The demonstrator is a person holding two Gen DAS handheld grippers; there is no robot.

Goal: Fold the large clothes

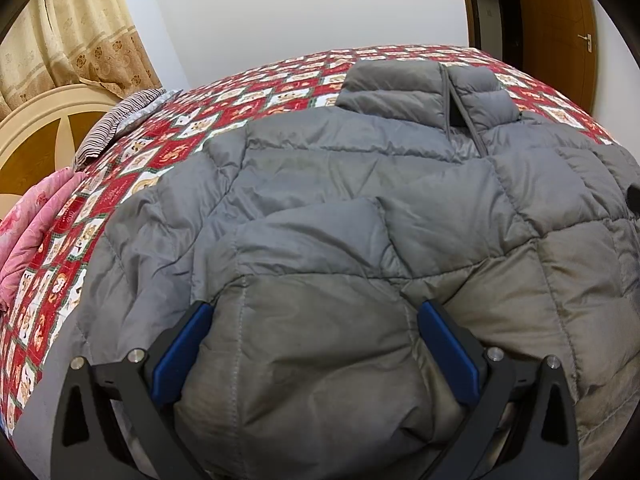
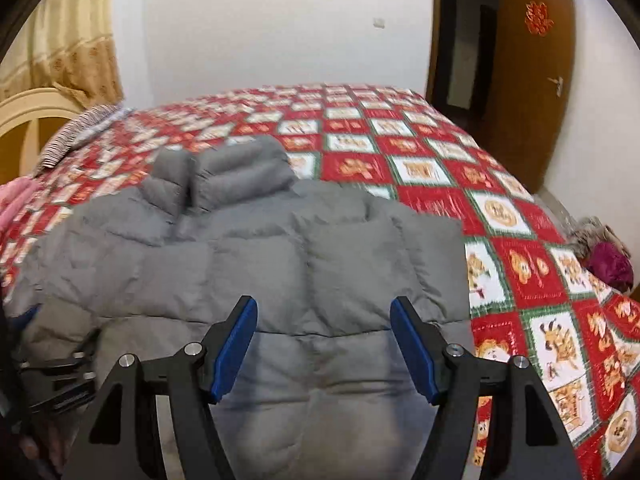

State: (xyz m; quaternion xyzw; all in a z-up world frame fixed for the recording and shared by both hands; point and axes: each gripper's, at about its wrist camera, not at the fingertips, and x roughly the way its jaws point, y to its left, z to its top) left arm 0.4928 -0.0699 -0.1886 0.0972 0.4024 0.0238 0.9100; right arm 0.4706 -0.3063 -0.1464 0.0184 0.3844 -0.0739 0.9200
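Observation:
A grey puffer jacket (image 1: 360, 200) lies spread on the bed, collar at the far end, zip up the middle. It also shows in the right wrist view (image 2: 248, 264). My left gripper (image 1: 316, 312) is open, its blue pads on either side of a bulging part of the jacket's near hem. My right gripper (image 2: 324, 308) is open just above the jacket's near right part, with grey fabric between its pads. The left gripper's body (image 2: 48, 364) shows at the left edge of the right wrist view.
The bed carries a red and white patterned quilt (image 2: 500, 208). A pink quilt (image 1: 28, 232) and a striped pillow (image 1: 116, 124) lie at the left by the headboard (image 1: 36, 128). A purple cloth (image 2: 608, 264) sits at the bed's right edge. A wooden door (image 2: 528, 60) stands beyond.

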